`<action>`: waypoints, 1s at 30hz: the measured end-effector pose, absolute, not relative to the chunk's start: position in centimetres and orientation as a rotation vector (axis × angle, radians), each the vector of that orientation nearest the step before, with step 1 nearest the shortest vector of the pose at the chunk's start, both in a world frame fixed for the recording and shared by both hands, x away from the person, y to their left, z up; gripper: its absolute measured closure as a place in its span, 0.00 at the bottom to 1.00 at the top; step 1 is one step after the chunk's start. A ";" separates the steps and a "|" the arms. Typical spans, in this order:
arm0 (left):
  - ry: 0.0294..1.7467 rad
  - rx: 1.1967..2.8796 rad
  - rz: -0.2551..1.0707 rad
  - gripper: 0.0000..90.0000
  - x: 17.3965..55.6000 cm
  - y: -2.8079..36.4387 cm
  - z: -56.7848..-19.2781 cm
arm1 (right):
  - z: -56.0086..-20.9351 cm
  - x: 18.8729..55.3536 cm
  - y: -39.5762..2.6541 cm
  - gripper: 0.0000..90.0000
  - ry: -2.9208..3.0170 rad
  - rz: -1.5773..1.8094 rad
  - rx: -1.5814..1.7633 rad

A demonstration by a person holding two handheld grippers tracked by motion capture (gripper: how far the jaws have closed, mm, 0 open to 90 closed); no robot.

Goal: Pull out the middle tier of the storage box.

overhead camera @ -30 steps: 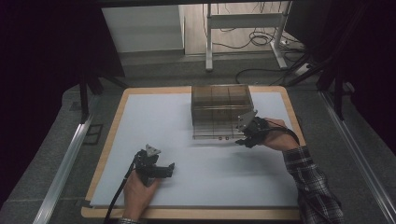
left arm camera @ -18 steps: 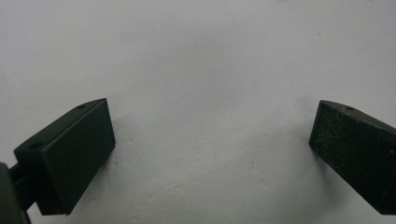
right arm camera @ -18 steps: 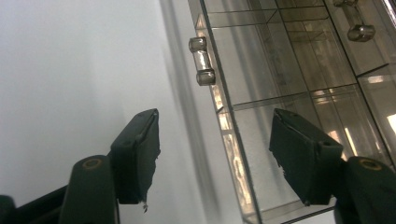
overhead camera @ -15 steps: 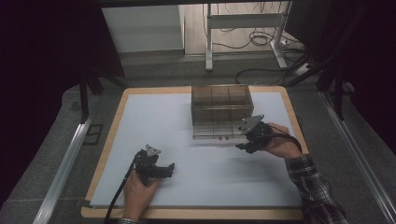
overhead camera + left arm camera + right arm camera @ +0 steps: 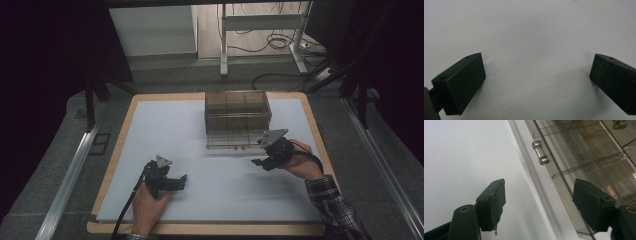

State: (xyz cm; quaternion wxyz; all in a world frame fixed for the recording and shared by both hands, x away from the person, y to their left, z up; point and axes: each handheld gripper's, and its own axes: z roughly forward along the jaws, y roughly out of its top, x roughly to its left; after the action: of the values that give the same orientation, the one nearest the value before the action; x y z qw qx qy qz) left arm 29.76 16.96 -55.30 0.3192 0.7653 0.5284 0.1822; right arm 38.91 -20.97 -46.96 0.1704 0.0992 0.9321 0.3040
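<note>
The right claw (image 5: 262, 162) is released, its jaws having just been opening, with nothing gripped between them. The smoky transparent drawer box (image 5: 238, 112) stands on the white desk (image 5: 165, 130) just ahead of this claw, its pulled-out drawer front (image 5: 564, 187) and small metal handle (image 5: 540, 156) close before the jaws. The left claw (image 5: 181, 181) rests released on bare desk, well apart from the box.

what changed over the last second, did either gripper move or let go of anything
The right gripper has drawn back from the drawer box toward the table's near right side, its jaws just opening with nothing between them. The bottom drawer stands pulled out, its handle free of the gripper. The left gripper stayed put on the white mat, open and empty; the box did not shift.
</note>
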 end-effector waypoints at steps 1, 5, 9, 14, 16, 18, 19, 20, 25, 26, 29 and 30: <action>1.389 2.012 0.479 0.00 29.8 17.0 -55.3 | -47.0 38.8 -21.0 0.28 2.641 0.856 0.287; 1.389 2.013 0.479 0.00 29.8 17.0 -55.3 | -47.3 38.3 -21.2 0.26 2.638 0.866 0.315; 1.392 2.010 0.477 0.00 29.7 16.9 -55.3 | -47.4 37.6 -21.4 0.23 2.620 0.871 0.341; 1.394 2.005 0.478 0.00 29.7 16.9 -55.3 | -47.6 36.8 -21.7 0.19 2.609 0.897 0.379; 1.393 2.005 0.478 0.00 29.7 16.9 -55.3 | -47.7 36.6 -21.9 0.18 2.607 0.905 0.391; 1.393 2.005 0.478 0.00 29.7 16.9 -55.3 | -47.8 36.3 -22.1 0.16 2.607 0.913 0.401; 1.394 2.005 0.478 0.00 29.7 16.9 -55.3 | -47.8 36.2 -22.2 0.15 2.603 0.920 0.408; 1.393 2.005 0.478 0.00 29.7 16.9 -55.3 | -47.9 36.0 -22.3 0.15 2.599 0.928 0.420; 1.391 2.011 0.477 0.00 29.7 16.9 -55.3 | -48.2 35.3 -22.9 0.11 2.585 0.967 0.463; 1.391 2.010 0.477 0.00 29.7 16.9 -55.3 | -48.4 35.1 -23.0 0.10 2.583 0.969 0.471; 1.391 2.010 0.477 0.00 29.7 16.9 -55.3 | -48.8 34.7 -23.3 0.08 2.582 0.982 0.487; 1.391 2.011 0.477 0.00 29.7 16.9 -55.3 | -49.0 34.5 -23.4 0.08 2.582 0.982 0.495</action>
State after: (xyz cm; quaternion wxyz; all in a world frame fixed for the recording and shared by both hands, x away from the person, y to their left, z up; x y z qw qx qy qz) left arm 29.75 16.95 -55.30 0.3196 0.7648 0.5292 0.1815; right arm 34.55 -23.40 -48.96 0.1667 0.1739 0.9072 0.3450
